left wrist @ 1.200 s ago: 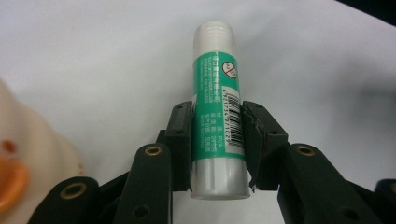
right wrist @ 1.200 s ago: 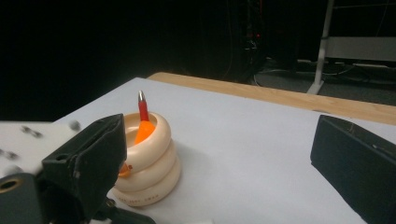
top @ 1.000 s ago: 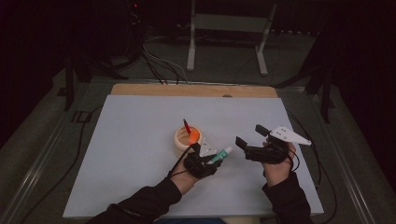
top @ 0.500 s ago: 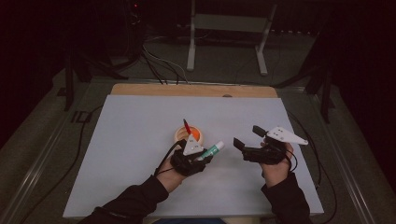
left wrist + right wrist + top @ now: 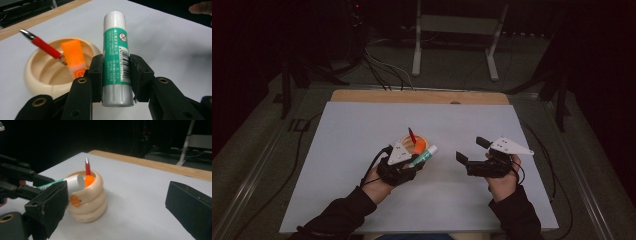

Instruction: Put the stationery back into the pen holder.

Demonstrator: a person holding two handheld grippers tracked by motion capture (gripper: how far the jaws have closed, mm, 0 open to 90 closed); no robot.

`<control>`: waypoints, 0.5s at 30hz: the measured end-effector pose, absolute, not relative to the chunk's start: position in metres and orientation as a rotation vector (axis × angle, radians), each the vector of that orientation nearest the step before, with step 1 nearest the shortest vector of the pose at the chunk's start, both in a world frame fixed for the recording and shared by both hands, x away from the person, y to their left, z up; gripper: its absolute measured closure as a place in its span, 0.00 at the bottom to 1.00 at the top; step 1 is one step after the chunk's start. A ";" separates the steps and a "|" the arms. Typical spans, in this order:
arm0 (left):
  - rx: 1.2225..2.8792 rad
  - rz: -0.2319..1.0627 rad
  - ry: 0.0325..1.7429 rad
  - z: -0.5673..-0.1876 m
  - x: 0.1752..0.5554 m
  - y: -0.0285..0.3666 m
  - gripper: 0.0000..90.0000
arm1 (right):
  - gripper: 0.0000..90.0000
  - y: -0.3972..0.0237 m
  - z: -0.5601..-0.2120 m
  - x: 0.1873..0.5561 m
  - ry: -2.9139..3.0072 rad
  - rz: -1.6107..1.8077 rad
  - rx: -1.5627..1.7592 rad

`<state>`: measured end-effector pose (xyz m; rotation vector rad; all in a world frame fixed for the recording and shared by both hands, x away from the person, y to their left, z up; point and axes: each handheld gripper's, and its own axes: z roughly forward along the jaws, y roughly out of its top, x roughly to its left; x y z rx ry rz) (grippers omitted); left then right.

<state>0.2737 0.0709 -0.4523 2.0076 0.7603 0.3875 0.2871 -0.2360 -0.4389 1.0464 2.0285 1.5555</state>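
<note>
Presently the left claw (image 5: 116, 75) is clamped on the green-labelled glue stick (image 5: 116, 57), whose white cap sits just beside the rim of the cream holder (image 5: 408, 141). Beyond the stick, well apart from the holder, the right claw (image 5: 472, 150) stands wide, holding nothing.

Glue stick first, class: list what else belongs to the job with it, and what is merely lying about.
In the job:
glue stick, clamped in left gripper
cream holder
red pen
orange highlighter

Lying about:
cables
metal stand
right gripper, open

Small print on glue stick (image 5: 116, 58) illegible
</note>
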 end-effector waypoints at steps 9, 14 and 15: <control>1.977 0.408 0.752 -0.453 0.270 0.090 0.74 | 0.02 -0.230 -0.440 0.286 2.045 1.609 1.067; 1.953 0.416 0.751 -0.454 0.269 0.099 0.74 | 0.01 -0.230 -0.439 0.287 2.042 1.622 1.076; 1.941 0.419 0.766 -0.455 0.268 0.103 0.74 | 0.01 -0.230 -0.439 0.286 2.038 1.628 1.076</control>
